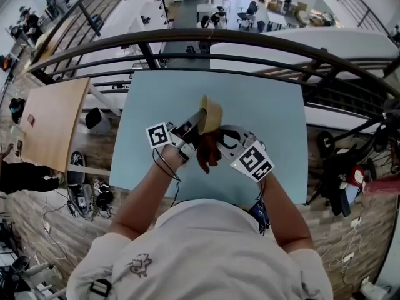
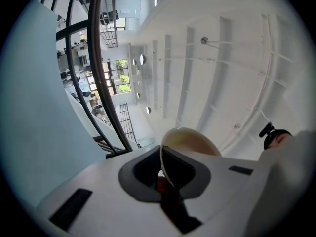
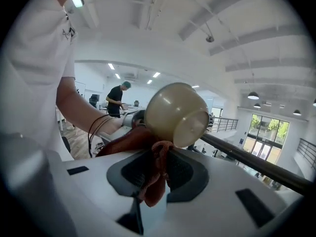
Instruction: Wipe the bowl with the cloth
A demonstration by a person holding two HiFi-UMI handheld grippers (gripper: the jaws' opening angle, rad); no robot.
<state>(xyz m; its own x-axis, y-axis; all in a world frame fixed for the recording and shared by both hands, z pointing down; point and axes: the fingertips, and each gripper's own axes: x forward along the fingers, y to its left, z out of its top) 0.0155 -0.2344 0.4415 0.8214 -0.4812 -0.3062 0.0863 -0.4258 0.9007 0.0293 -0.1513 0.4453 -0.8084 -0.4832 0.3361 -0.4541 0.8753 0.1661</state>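
A cream bowl point(image 1: 210, 114) is held tilted on its side above the light blue table point(image 1: 156, 105). My left gripper point(image 1: 192, 129) is shut on the bowl's rim; in the left gripper view the thin rim point(image 2: 166, 168) runs between the jaws of the left gripper point(image 2: 165, 176). A reddish-brown cloth point(image 1: 208, 152) hangs just below the bowl. My right gripper point(image 1: 220, 144) is shut on it. In the right gripper view the cloth point(image 3: 155, 181) is bunched between the jaws of the right gripper point(image 3: 157, 174) and reaches up to the underside of the bowl point(image 3: 175, 112).
A dark curved railing point(image 1: 250, 42) runs past the table's far edge, with a drop to a lower floor behind it. A wooden table point(image 1: 53, 120) stands to the left. Cables and gear point(image 1: 84, 192) lie on the floor at the left, and bags point(image 1: 347, 174) at the right.
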